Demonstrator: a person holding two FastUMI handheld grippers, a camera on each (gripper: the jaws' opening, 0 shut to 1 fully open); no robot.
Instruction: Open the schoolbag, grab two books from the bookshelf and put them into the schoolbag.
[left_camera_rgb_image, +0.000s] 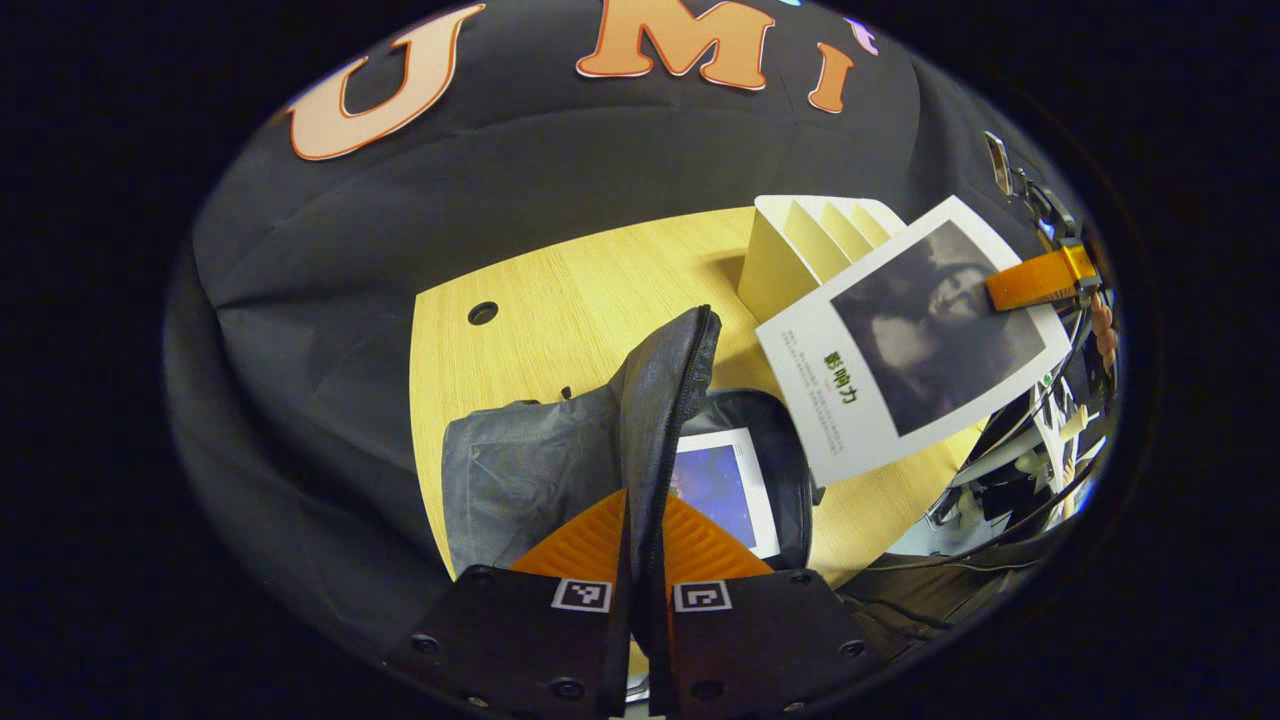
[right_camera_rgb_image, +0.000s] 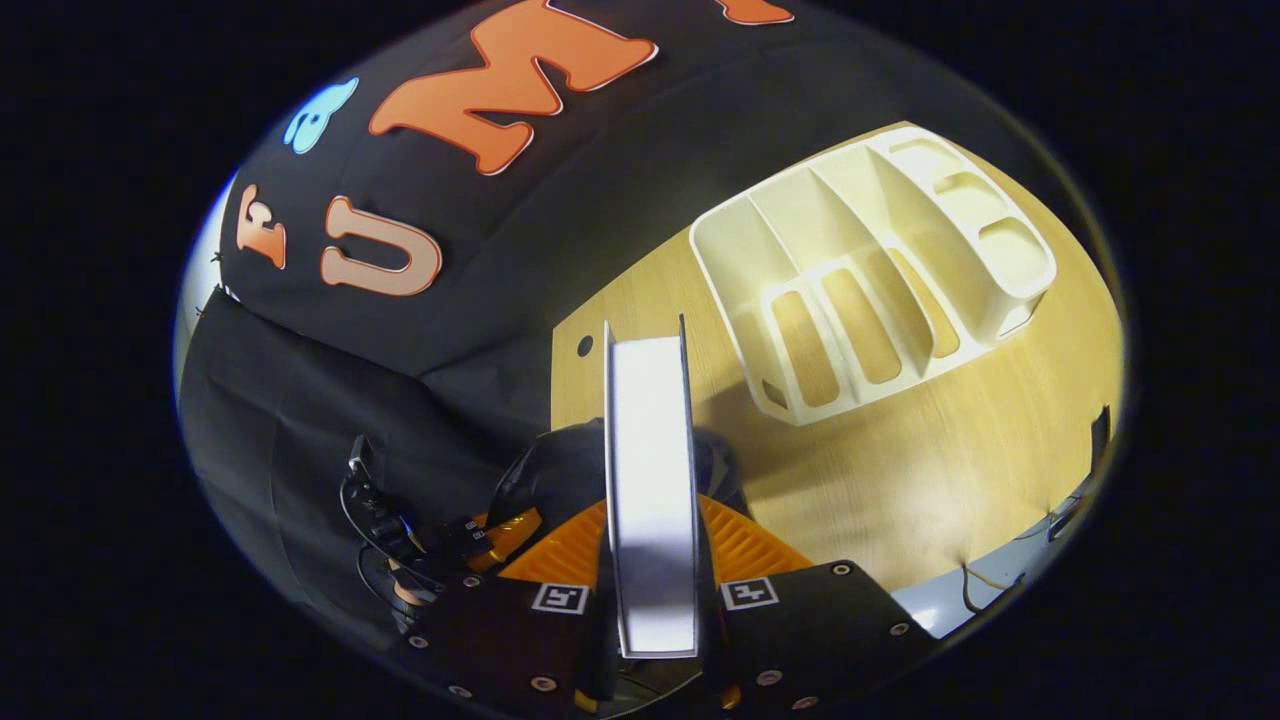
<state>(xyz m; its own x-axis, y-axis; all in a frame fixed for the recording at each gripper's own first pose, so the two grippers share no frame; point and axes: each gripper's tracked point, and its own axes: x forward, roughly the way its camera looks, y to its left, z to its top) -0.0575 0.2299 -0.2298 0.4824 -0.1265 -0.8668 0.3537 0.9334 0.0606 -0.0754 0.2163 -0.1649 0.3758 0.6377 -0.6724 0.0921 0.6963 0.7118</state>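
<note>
The dark grey schoolbag (left_camera_rgb_image: 520, 470) lies open on the wooden table (left_camera_rgb_image: 560, 300). My left gripper (left_camera_rgb_image: 645, 515) is shut on the bag's raised zipper flap (left_camera_rgb_image: 665, 390) and holds it up. Inside the bag lies a book with a blue cover (left_camera_rgb_image: 722, 488). Above the bag's opening hangs a second book, white with a dark photo (left_camera_rgb_image: 905, 340), tilted, with my right gripper (left_camera_rgb_image: 1040, 280) shut on its far edge. In the right gripper view that book (right_camera_rgb_image: 650, 470) stands edge-on between the fingers of my right gripper (right_camera_rgb_image: 652, 535), over the bag (right_camera_rgb_image: 545, 465).
The cream bookshelf (right_camera_rgb_image: 870, 280) stands at the back right of the table, its slots empty; it also rises behind the held book as bookshelf (left_camera_rgb_image: 800, 250). A hole (left_camera_rgb_image: 482, 313) is cut in the tabletop at the far left. Cables and clutter (left_camera_rgb_image: 1020, 470) lie beyond the right edge.
</note>
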